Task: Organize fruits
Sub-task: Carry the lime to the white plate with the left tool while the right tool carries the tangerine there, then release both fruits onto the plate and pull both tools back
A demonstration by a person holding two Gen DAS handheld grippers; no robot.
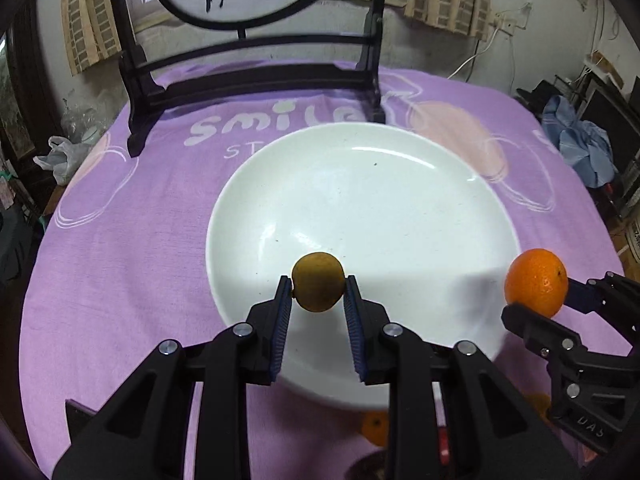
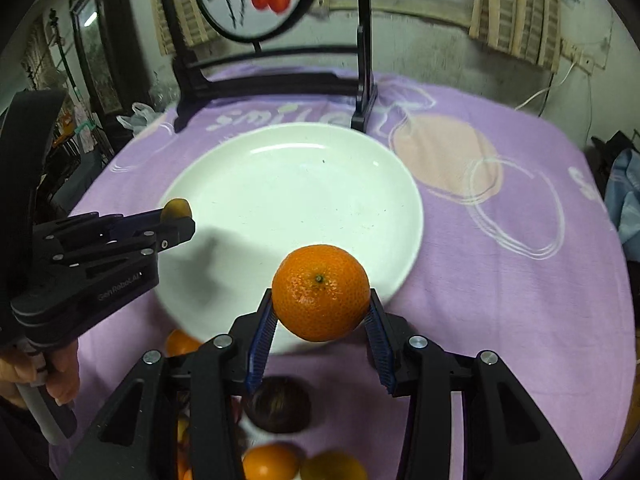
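I see the white plate [image 1: 400, 208] bare across its middle, its near rim under my tools and the purple cloth [image 1: 120, 260] open on both sides; the dark wooden stand [image 1: 256, 76] walls off the far edge; my left gripper [image 1: 318, 300] pinches a small brown-green fruit [image 1: 318, 282] over the plate's near rim; my right gripper [image 2: 320, 316] clamps an orange [image 2: 321, 292] above the plate's right rim; both point steeply down, side by side; more fruit [image 2: 268, 462] lies below them.
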